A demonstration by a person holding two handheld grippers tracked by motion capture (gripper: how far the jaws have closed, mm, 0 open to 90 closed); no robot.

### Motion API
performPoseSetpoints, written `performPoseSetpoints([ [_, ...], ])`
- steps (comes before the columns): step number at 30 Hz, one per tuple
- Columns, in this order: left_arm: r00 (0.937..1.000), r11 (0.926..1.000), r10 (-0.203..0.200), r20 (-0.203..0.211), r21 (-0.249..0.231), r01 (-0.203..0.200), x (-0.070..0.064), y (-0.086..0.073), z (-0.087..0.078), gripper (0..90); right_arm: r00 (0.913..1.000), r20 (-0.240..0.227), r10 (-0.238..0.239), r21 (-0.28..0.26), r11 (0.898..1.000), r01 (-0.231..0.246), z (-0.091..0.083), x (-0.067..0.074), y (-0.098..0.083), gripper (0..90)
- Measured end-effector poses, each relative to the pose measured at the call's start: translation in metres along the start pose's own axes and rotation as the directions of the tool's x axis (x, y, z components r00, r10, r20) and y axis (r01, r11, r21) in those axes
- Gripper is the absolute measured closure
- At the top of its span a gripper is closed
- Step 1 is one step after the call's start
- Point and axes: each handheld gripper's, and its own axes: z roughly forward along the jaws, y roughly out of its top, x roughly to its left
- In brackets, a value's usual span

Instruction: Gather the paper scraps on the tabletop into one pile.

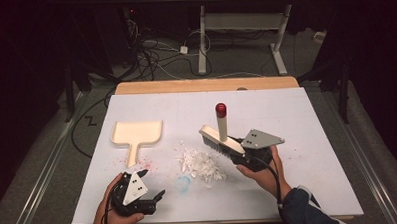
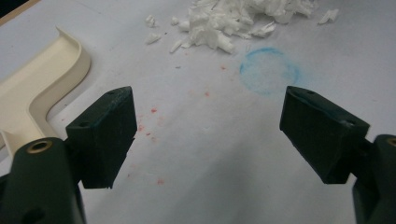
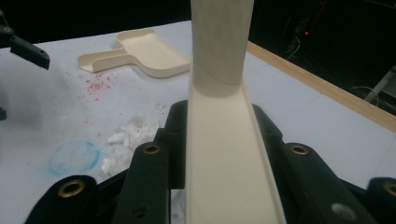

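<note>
The left claw, jaws spread wide, has bare table between and just ahead of them, with a blue smudge flat on the surface. At its 12 o'clock the dustpan blocks the way, and at 2 o'clock the white scrap pile. Beyond the pile the brush stands, its handle upright; the table's far strip and right side lie open.
</note>
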Motion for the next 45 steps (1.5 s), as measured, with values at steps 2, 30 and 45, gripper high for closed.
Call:
performPoseSetpoints([
  [2, 1.0, 1.0, 0.001, -0.002, 0.0, -0.001, 0.0, 0.0, 0.0, 18.0, 0.9999, -0.005, 0.011, 0.002, 1.0, -0.011, -0.009, -0.004, -0.001, 68.0],
  [30, 0.9999, 0.9999, 0.013, -0.008, -0.001, -0.013, -0.001, 0.001, -0.001, 17.9, 0.9827, -0.182, 0.033, 0.153, 0.988, -0.005, -0.062, 0.003, -0.057, 68.3],
  [45, 0.9998, 0.9997, 0.022, 0.003, 0.007, -0.022, -0.001, 0.001, 0.002, 18.0, 0.9705, -0.24, -0.02, 0.088, 0.995, 0.042, -0.013, 0.027, -0.035, 68.3],
])
